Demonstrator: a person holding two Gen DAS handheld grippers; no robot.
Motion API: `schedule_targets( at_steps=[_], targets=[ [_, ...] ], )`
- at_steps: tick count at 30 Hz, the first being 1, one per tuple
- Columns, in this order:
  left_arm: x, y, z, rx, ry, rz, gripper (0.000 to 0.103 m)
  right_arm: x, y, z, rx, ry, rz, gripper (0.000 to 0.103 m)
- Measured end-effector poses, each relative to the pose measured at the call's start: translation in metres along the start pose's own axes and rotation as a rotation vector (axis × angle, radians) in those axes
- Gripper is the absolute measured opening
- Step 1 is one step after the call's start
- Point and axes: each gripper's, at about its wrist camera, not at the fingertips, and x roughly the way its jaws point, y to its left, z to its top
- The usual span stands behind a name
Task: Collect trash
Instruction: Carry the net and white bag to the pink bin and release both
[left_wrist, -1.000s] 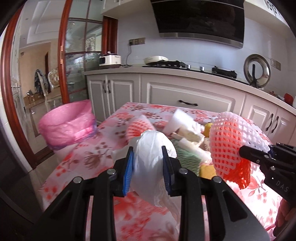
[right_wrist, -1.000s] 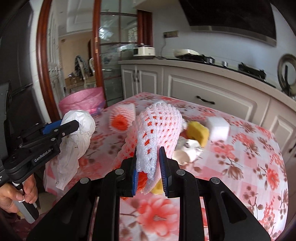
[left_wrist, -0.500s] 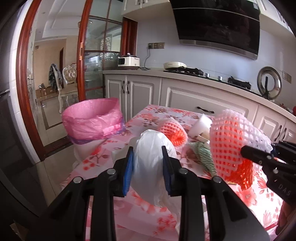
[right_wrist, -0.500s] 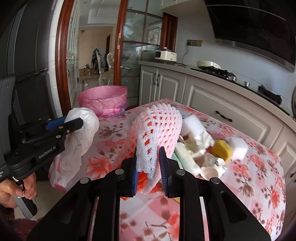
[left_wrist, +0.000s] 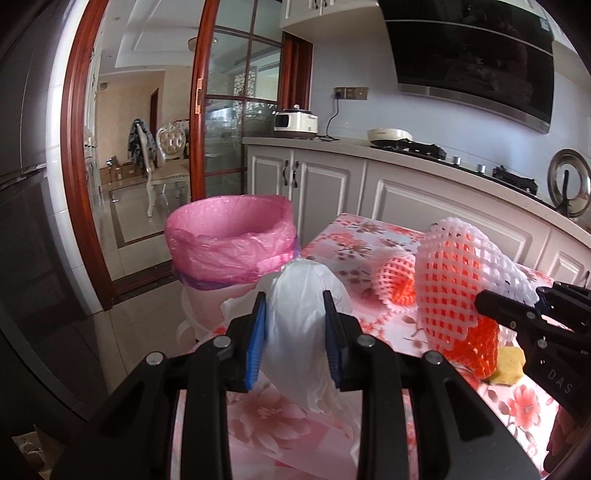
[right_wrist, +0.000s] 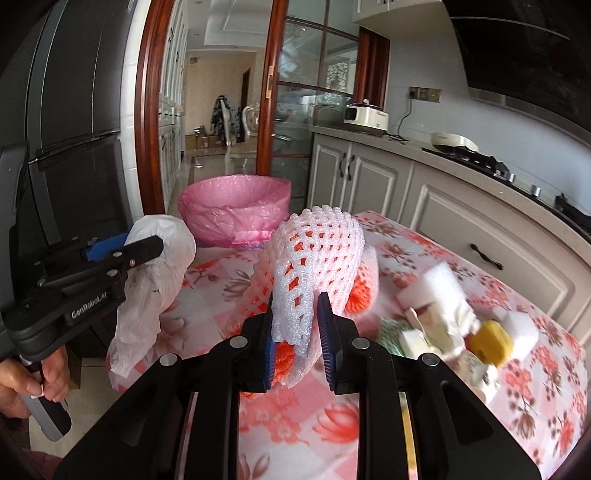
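My left gripper is shut on a crumpled white plastic bag and holds it above the table's left edge; the bag also shows in the right wrist view. My right gripper is shut on a white and orange foam fruit net, held above the table; the net also shows in the left wrist view. A bin lined with a pink bag stands on the floor just beyond the table's left end, ahead of both grippers.
The table has a pink floral cloth. On it lie another foam net, white foam blocks, a yellow sponge and paper scraps. White cabinets run behind. A dark fridge stands at left.
Both grippers have swung left toward the pink-lined bin, each still holding its piece of trash. The bin now sits larger and nearer the centre of both views.
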Motion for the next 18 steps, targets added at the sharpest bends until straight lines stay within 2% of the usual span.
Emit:
schedule_targets(
  at_steps=[8, 18],
  targets=[
    [0.030, 0.017, 0.018, -0.033, 0.020, 0.062, 0.028, 0.045, -0.002, 0.027, 0.001, 0.008, 0.048, 0.022],
    [0.064, 0.045, 0.066, -0.056, -0.006, 0.123, 0.028, 0.086, -0.004, 0.080, -0.011, -0.032, 0.107, 0.022]
  ],
)
